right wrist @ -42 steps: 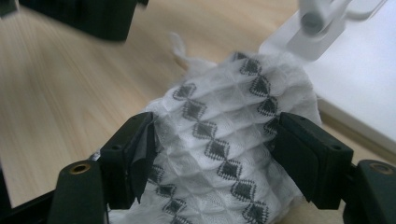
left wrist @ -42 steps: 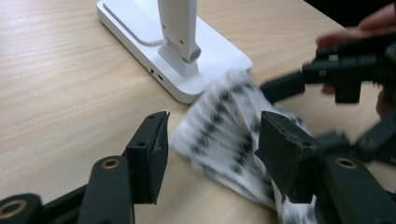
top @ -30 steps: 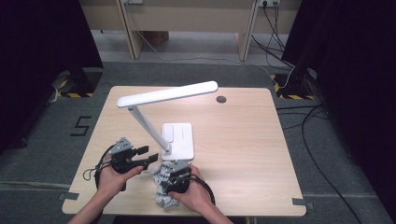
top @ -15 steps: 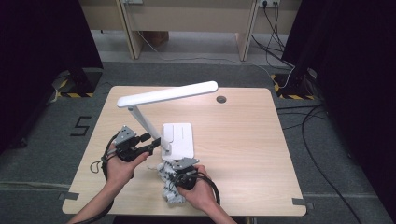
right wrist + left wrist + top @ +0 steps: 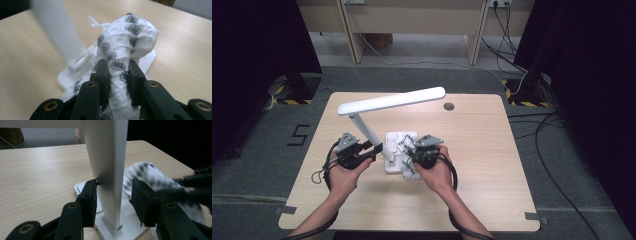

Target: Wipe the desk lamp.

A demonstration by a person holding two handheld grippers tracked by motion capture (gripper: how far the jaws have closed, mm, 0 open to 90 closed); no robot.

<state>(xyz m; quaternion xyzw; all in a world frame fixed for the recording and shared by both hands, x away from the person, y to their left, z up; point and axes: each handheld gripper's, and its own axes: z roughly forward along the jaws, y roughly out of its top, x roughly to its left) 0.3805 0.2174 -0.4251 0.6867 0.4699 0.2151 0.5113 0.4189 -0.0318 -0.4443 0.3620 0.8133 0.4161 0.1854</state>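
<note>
Your right tongs (image 5: 117, 72) are clenched on the patterned cloth (image 5: 125, 47), bunched over the lamp base (image 5: 398, 150) at the middle of the table (image 5: 482, 165). The cloth is soft and light; it will sag and slip, so keep hold of the thick bunch. Your left tongs (image 5: 113, 195) have just been closing around the lamp stem (image 5: 107, 165), one pad touching, not yet pinching. The stem looks stiff and smooth: hold it low, since the lamp seems top-heavy.

Light wooden table (image 5: 492, 170) centre frame, round grommet hole (image 5: 449, 106) near its far edge. Grey carpet (image 5: 592, 200) around it, number marking (image 5: 300, 135) at left, cables (image 5: 532, 75) upper right, desk legs (image 5: 354, 35) along top.
</note>
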